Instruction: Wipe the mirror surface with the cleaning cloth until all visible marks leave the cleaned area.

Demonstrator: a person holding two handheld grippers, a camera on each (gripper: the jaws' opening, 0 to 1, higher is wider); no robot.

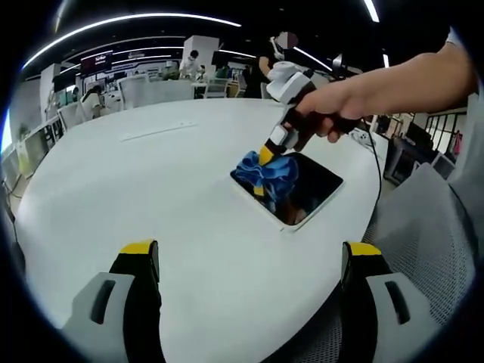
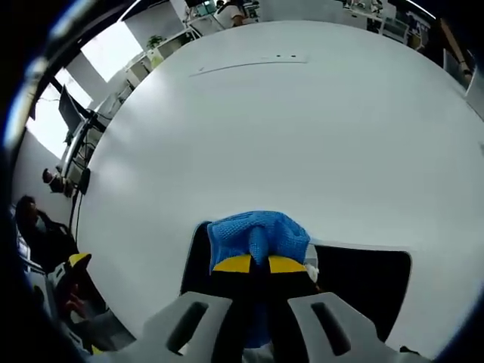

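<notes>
Your broad white table point(image 1: 151, 189) carries the whole job, and the mirror point(image 1: 306, 189) lies flat on it near the edge closest to you, dark glass up inside a pale frame, which puts it within easy reach of your right hand point(image 1: 340, 106) and lets you bear straight down on it. No bin, tray or other container sits on the table, so nothing is held inside anything. Your right gripper point(image 2: 261, 265) has its jaws pressed together on the blue cleaning cloth point(image 2: 259, 231), the yellow tips nearly meeting around a bunched fold; pinching it that tightly probably keeps the wad from slipping as you drag it. The cloth rests on the mirror's far-left portion in the left gripper view, touching the glass, so the wiping appears to be under way rather than done, and whether marks remain on the dark surface can't be made out. Your left gripper point(image 1: 249, 261) hangs above bare tabletop with its jaws spread wide and nothing between them, well apart from the mirror, likely parked to keep the work in sight.
</notes>
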